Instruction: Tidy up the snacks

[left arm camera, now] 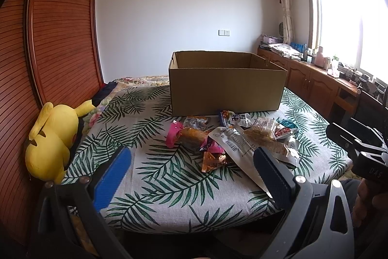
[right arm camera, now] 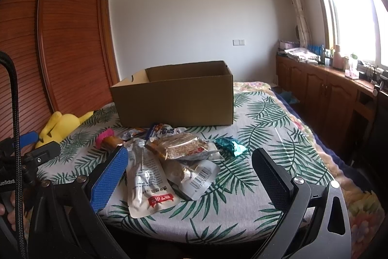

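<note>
Bed (left arm camera: 155,205) w/ a palm-leaf cover carries everything; it's the work surface here, flat enough for loose packets to lie spread.

Cardboard box (left arm camera: 225,91) sits at the far side, flaps gone or folded down, top open toward the ceiling. Likely the target bin: an open mouth means packets can drop straight in. Can't see inside, so contents unknown.

Yellow plush toy (left arm camera: 52,137) lies at the bed's left edge by the wooden wardrobe (left arm camera: 55,23), well apart from the pile, prob. not part of the job.

Snack pile (right arm camera: 169,157) lies just in front of the box, between it and both claws, packets overlapping. Long white pouch (right arm camera: 145,183) is nearest, partly over a barcode packet (right arm camera: 198,176). Clear-wrapped wafer pack (right arm camera: 179,147) rests on top, mid-pile. Brown cake w/ pink wrapper (left arm camera: 189,137) sits to the left, a copper foil sachet (left arm camera: 213,160) just beside it. Small teal wrapper (right arm camera: 230,145) lies alone to the right, apart from the heap, so prob. the easiest single pick.

Left claw (left arm camera: 191,174) is spread wide, nothing between its fingers, hanging at the near edge facing the pile. Right claw (right arm camera: 189,176) likewise gapes wide and empty, lined up over the white pouch. Both look staged for a first grab; no packet lifted yet, so sorting seems barely begun.
</note>
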Demonstrator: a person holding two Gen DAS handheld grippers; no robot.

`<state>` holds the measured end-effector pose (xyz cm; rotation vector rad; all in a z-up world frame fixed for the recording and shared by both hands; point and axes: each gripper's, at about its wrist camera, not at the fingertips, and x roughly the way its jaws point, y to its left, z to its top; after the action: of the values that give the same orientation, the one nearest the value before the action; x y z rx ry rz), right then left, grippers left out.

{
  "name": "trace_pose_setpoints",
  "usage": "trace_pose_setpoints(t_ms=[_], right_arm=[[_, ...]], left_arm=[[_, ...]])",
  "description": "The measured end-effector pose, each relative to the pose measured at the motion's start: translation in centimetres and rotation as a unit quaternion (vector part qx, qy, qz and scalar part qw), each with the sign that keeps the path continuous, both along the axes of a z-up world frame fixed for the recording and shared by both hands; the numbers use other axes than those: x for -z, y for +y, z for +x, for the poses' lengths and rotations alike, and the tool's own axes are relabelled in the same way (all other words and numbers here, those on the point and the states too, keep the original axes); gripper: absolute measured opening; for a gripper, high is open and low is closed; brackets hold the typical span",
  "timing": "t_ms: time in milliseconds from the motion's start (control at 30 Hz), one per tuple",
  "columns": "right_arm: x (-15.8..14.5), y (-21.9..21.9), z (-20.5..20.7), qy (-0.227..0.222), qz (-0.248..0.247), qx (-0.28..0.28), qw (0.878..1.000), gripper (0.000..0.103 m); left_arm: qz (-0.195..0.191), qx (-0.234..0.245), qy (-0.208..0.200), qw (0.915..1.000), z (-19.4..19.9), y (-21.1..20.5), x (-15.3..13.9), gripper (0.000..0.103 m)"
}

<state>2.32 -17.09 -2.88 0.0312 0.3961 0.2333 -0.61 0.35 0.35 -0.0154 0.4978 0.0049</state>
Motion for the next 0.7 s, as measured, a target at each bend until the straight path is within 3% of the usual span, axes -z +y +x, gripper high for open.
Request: trace_pose_setpoints(t_ms=[700], right_arm=[[-0.15, -0.04, -0.06, -0.001, -0.001, 0.000, 1.000, 0.103]], left_arm=[[0.000, 0.002, -0.002, 1.0000, 0.01, 0.16, -0.74, 0.102]])
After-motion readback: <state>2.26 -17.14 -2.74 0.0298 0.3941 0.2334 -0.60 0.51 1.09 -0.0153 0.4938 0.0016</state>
